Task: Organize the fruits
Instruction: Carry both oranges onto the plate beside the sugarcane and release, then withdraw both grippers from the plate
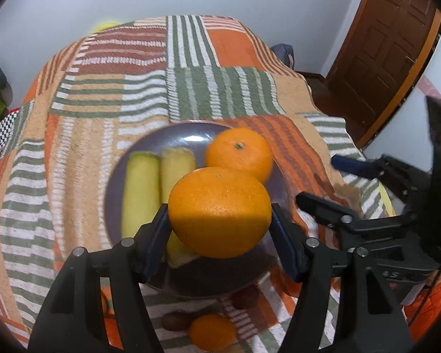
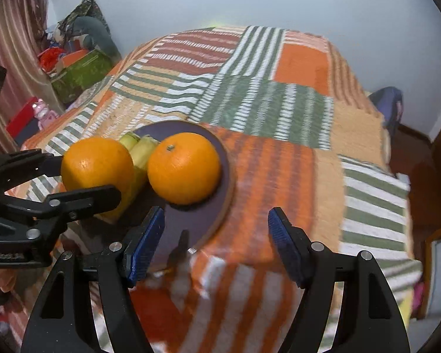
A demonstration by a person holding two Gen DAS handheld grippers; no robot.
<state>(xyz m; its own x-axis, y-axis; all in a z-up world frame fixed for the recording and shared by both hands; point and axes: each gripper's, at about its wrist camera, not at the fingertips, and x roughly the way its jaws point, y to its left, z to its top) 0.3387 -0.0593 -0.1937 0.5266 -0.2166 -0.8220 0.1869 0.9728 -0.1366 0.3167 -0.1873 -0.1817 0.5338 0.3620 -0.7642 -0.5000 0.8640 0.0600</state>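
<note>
My left gripper (image 1: 219, 210) is shut on a large orange (image 1: 220, 206), held just above the near part of a purple plate (image 1: 173, 135). On the plate rest a second orange (image 1: 239, 153) and two yellow-green peeled fruit pieces (image 1: 141, 194). In the right wrist view the held orange (image 2: 98, 164) hangs at the left and the plated orange (image 2: 185, 167) sits near the plate's right rim (image 2: 225, 176). My right gripper (image 2: 216, 217) stands open and empty over the plate's near right edge.
A striped patchwork cloth (image 1: 191, 88) covers the table. A small orange (image 1: 211, 335) and two brown fruits (image 1: 176, 320) lie on the cloth in front of the plate. A wooden door (image 1: 382, 44) stands at the right, and boxes and clutter (image 2: 79, 73) sit off the table's left side.
</note>
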